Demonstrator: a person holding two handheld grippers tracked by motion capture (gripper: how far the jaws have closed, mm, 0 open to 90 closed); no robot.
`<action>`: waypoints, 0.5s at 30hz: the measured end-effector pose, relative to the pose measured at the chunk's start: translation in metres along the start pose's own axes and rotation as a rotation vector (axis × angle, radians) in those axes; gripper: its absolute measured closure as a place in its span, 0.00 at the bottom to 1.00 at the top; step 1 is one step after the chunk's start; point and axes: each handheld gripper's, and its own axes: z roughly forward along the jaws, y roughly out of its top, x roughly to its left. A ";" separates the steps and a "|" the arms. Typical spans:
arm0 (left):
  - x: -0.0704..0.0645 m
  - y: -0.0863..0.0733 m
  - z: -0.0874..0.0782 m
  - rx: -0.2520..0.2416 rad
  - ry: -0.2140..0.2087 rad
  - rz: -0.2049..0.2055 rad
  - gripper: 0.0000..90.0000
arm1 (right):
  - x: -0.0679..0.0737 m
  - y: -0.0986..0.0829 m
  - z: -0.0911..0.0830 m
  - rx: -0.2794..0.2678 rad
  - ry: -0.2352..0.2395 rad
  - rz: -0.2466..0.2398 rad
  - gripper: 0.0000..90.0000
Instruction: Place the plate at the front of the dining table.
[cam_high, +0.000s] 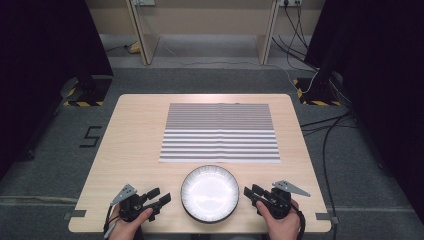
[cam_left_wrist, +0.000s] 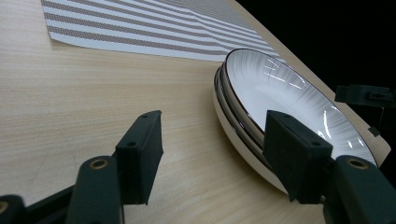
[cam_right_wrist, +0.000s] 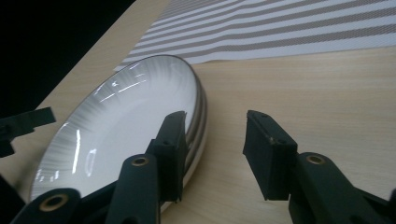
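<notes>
A stack of white plates (cam_high: 210, 192) with thin dark rims sits near the table's front edge. Behind it a grey-and-white striped placemat (cam_high: 220, 132) lies flat. My left gripper (cam_high: 161, 196) rests just left of the stack, open and holding nothing. In the left gripper view the plates (cam_left_wrist: 280, 88) lie to the right, with the left gripper's (cam_left_wrist: 217, 156) right jaw in front of their rim. My right gripper (cam_high: 251, 190) sits just right of the stack, also open. In the right gripper view its (cam_right_wrist: 219, 149) left jaw stands at the plates' (cam_right_wrist: 121, 112) edge.
The light wooden table (cam_high: 135, 130) is bare around the placemat (cam_left_wrist: 140, 28). Grey carpet surrounds it, with cables (cam_high: 325, 135) on the floor at the right, black curtains on both sides and wooden furniture legs (cam_high: 142, 35) at the back.
</notes>
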 end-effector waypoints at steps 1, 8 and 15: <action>-0.001 0.000 0.000 0.002 -0.004 -0.003 0.41 | 0.001 0.000 0.000 0.003 0.006 -0.001 0.68; -0.006 0.004 0.003 0.019 -0.008 -0.011 0.42 | 0.008 0.004 0.001 0.038 -0.030 -0.004 0.77; -0.010 0.017 0.008 0.033 -0.006 0.014 0.43 | 0.015 0.011 0.009 0.088 -0.036 -0.023 0.83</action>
